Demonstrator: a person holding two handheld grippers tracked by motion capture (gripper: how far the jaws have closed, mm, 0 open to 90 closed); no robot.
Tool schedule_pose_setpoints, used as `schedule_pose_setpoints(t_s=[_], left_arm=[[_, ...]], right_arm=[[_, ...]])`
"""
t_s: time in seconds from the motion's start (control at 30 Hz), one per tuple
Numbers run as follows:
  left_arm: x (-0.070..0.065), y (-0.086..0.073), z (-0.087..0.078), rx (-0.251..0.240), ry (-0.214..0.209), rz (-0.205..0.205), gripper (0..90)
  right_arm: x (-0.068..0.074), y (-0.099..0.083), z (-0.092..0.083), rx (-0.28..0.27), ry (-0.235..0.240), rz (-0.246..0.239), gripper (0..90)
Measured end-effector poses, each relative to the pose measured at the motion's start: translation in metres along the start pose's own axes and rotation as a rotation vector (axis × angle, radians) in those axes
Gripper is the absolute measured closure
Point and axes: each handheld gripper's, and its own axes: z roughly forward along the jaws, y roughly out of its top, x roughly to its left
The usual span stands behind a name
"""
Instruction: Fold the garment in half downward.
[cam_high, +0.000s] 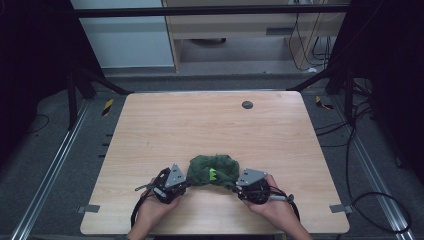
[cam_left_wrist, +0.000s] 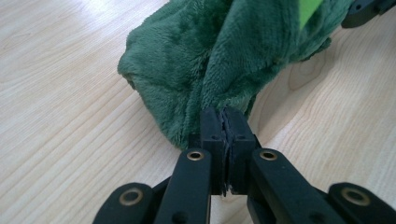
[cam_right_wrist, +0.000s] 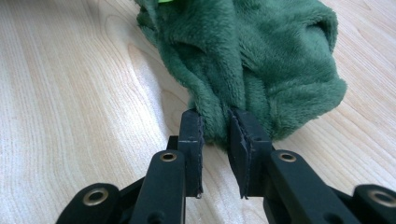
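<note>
Left fingers (cam_left_wrist: 224, 122) pinched on plush green cloth (cam_left_wrist: 233, 51) — right fingers (cam_right_wrist: 215, 126) parted around its bunched edge.

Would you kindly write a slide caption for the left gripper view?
Left gripper shut on a fold of the green fleece cloth lying bunched on the wooden table.

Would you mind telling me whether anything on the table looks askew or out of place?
Only the dark green fleece cloth: it lies bunched in a crumpled heap near the wooden table's front edge rather than flat, with a bright green tag poking out. Nothing looks spilled or damaged.
</note>
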Motion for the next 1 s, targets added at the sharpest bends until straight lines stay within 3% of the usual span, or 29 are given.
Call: schedule_pose_setpoints(t_s=[0.27,0.4,0.53,0.6,0.8,0.9,1.0], left_arm=[[-0.005,-0.005,-0.005,-0.007,-0.004,-0.034,86.5],[-0.008,-0.007,-0.010,-0.012,-0.003,-0.051,79.6],[-0.011,-0.010,-0.011,0.006,0.009,-0.051,65.8],[-0.009,-0.011,-0.012,0.006,0.025,-0.059,63.4],[0.006,-0.016,-0.015,0.007,0.075,-0.136,38.1],[0.015,-0.018,-0.015,0.013,0.109,-0.186,25.8],[0.021,-0.020,-0.017,0.016,0.138,-0.221,19.5]], right_arm=[[0.001,-0.008,-0.001,-0.032,0.004,0.041,66.3],[0.003,-0.010,-0.006,-0.023,0.006,0.043,60.5],[0.006,-0.011,-0.007,-0.010,0.008,0.042,53.1],[0.005,-0.011,-0.007,-0.006,0.004,0.045,51.7],[-0.004,-0.014,-0.010,-0.007,-0.034,0.094,36.9],[-0.012,-0.016,-0.012,-0.012,-0.080,0.137,27.2],[-0.020,-0.019,-0.015,-0.004,-0.110,0.192,23.0]])
